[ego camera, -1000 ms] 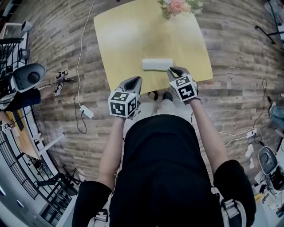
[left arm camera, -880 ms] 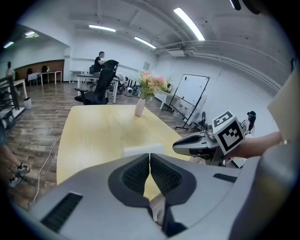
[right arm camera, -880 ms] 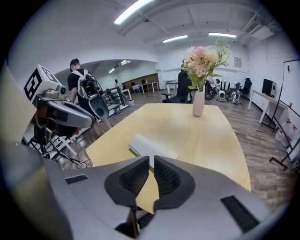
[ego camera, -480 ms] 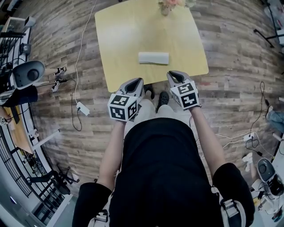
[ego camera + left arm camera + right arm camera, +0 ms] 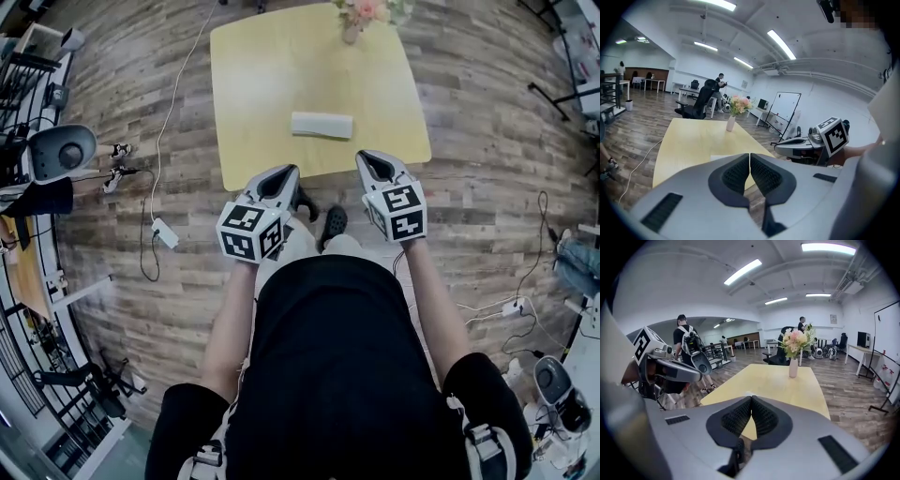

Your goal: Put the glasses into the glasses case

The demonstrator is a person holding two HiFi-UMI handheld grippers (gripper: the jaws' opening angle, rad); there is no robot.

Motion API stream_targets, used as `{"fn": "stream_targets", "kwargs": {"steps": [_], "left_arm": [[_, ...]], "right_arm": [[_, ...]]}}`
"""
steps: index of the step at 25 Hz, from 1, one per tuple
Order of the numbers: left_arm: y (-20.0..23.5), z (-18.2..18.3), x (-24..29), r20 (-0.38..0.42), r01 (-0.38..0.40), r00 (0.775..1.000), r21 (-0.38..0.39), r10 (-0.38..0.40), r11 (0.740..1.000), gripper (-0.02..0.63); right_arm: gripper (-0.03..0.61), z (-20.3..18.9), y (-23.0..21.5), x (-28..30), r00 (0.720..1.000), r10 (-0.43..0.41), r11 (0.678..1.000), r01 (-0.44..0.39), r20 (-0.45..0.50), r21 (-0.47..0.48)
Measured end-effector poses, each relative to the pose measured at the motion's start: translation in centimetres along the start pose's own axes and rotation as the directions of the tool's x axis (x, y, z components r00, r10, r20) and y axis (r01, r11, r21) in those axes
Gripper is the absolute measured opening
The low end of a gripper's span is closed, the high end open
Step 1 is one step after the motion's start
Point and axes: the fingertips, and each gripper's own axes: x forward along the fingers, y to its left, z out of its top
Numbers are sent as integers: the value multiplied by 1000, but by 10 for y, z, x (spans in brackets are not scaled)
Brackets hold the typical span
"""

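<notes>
A white oblong glasses case (image 5: 322,125) lies closed near the front of the yellow table (image 5: 281,75). No glasses are visible in any view. Both grippers hang in front of the table's near edge, short of the case and apart from it. My left gripper (image 5: 286,173) is shut, its pads (image 5: 740,171) meeting with nothing between them. The right gripper (image 5: 368,157) has its jaws closing together, pads (image 5: 761,416) touching and empty. In the left gripper view a strip of the case (image 5: 719,157) peeks above the jaws.
A vase of pink flowers (image 5: 361,14) stands at the table's far edge. Wood flooring surrounds the table, with a white cable and power strip (image 5: 164,232) on the left. Office chairs, desks and people are in the background of the gripper views.
Both grippers have drawn back from the table towards the person and risen. The case stays where it was on the table, farther from the jaws.
</notes>
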Motion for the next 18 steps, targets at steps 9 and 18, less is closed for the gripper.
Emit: {"fn": "stream_targets", "kwargs": {"steps": [9, 18], "left_arm": [[-15, 37, -26, 119, -4, 993, 28, 0, 1000, 25], [-7, 41, -34, 139, -12, 990, 31, 7, 999, 25]], "right_arm": [[17, 56, 1, -49, 979, -8, 999, -2, 205, 52], [14, 72, 15, -57, 963, 18, 1000, -14, 267, -16]]}}
